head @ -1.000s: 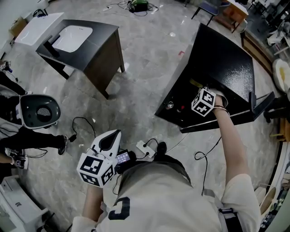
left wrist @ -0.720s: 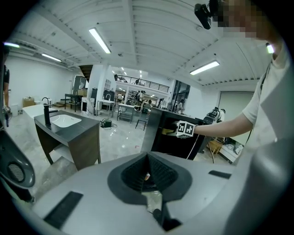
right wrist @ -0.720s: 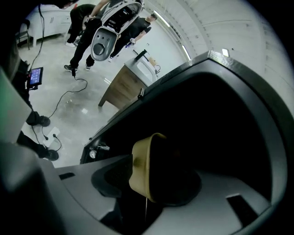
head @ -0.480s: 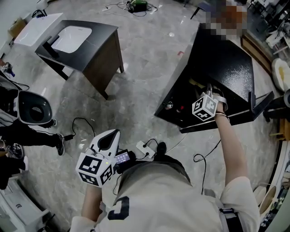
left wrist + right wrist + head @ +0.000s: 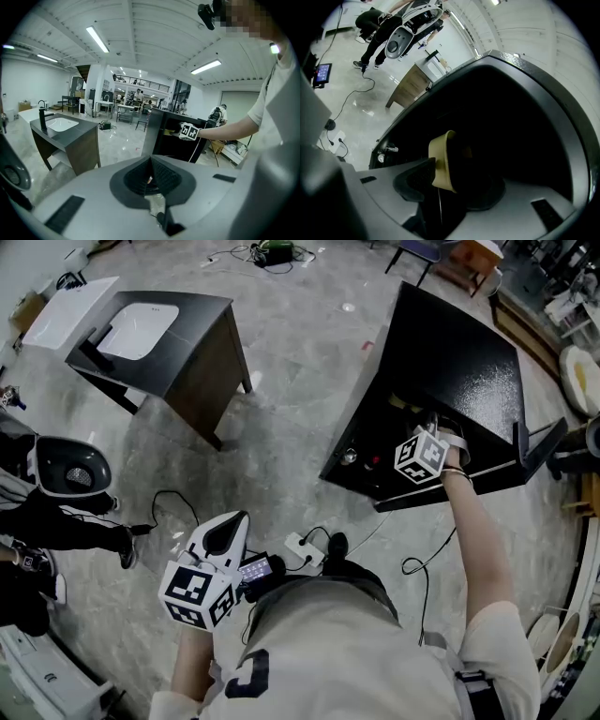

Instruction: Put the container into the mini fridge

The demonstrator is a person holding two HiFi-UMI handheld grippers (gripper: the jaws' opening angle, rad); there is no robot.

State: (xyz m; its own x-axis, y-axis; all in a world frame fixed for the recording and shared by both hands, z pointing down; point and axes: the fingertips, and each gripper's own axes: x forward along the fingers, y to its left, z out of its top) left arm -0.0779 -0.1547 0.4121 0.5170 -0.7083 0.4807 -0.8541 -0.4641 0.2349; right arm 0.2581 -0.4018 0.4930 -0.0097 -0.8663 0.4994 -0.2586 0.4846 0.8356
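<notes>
Black and glossy, the mini fridge (image 5: 459, 362) stands at the far right with its front open toward the person, so the right arm can reach straight in. The right gripper (image 5: 457, 183) is poked into that dark cavity, pointing a little downward, a fitting angle for setting something on a shelf. Its jaws have just been opening and stand spread wide, with the yellow container (image 5: 440, 164) between them, close against the left jaw. In the gloom I cannot say for sure whether that pad touches it, or what it rests on. I judge this a release, since the container is already inside the fridge. The left gripper (image 5: 150, 177) hangs near the person's waist on the left, jaws pressed together on nothing — it has no part in this step.
</notes>
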